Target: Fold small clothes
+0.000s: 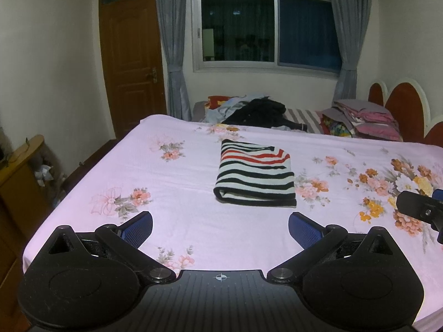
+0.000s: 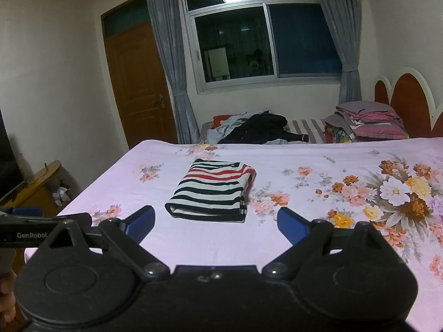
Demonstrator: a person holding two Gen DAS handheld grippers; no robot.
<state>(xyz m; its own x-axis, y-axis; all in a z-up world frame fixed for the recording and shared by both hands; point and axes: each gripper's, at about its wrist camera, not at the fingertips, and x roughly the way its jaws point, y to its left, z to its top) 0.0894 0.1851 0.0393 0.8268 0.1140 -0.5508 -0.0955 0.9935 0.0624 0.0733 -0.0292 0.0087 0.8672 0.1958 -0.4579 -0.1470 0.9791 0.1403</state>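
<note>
A small striped garment (image 1: 254, 175), black, white and red, lies folded into a neat rectangle on the pink floral bedsheet (image 1: 180, 188). It also shows in the right wrist view (image 2: 213, 191). My left gripper (image 1: 220, 228) is open and empty, held above the near part of the bed, short of the garment. My right gripper (image 2: 216, 222) is open and empty too, just short of the garment's near edge. The right gripper's tip shows at the right edge of the left wrist view (image 1: 420, 210).
A second bed behind holds a heap of dark and light clothes (image 1: 254, 110) and stacked folded bedding (image 1: 362, 119) by a red headboard (image 1: 404, 102). A wooden door (image 1: 133, 63), a curtained window (image 1: 265, 27) and a low wooden cabinet (image 1: 19, 171) stand around.
</note>
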